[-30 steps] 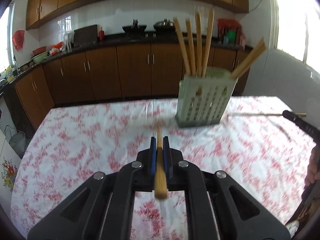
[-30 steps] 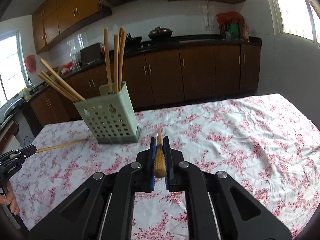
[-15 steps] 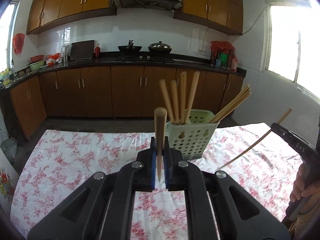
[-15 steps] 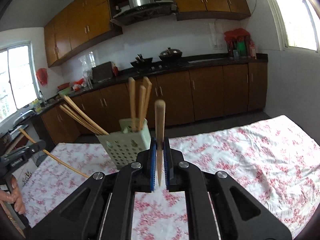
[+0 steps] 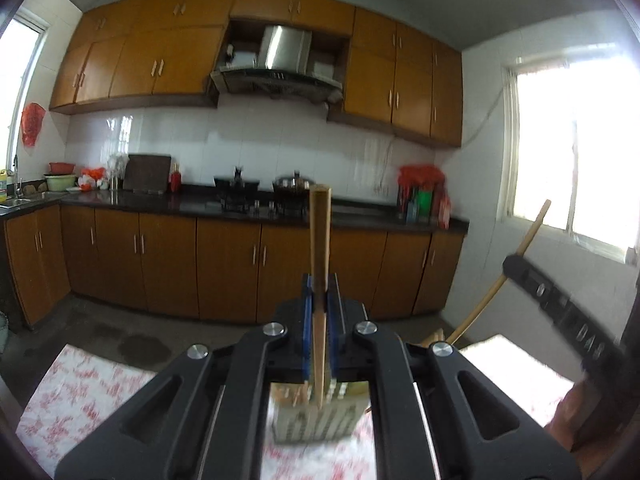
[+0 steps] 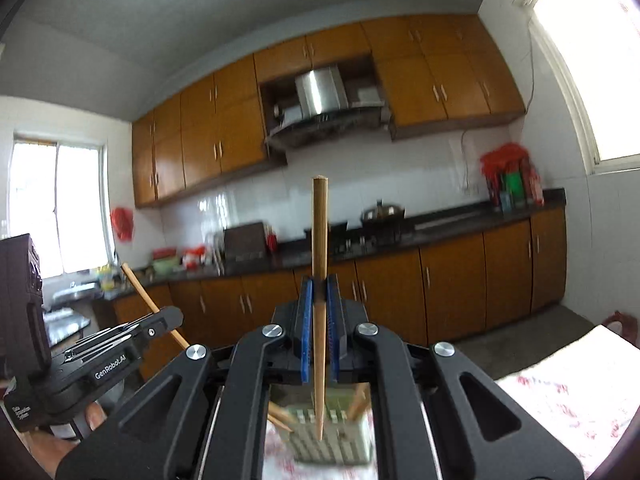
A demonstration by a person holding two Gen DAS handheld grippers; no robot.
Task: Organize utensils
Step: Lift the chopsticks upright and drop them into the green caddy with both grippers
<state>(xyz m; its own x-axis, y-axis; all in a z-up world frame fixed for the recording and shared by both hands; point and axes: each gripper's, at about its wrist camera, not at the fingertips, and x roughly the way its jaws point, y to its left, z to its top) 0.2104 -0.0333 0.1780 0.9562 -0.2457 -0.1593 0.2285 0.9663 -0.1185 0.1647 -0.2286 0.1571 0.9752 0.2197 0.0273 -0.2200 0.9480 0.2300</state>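
Both claws clamped on one chopstick each: left claw (image 5: 319,308) holds its chopstick (image 5: 320,240) upright, right claw (image 6: 319,312) likewise (image 6: 320,280), tips above the green holder (image 6: 332,436). Risk: tip snags the rim or the leaning chopsticks (image 6: 280,416). Holder contents readable only in right view; left is blurred.

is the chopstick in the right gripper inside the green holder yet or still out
Out. The wooden chopstick stands upright, clamped in the right gripper, tip above the pale green perforated holder.
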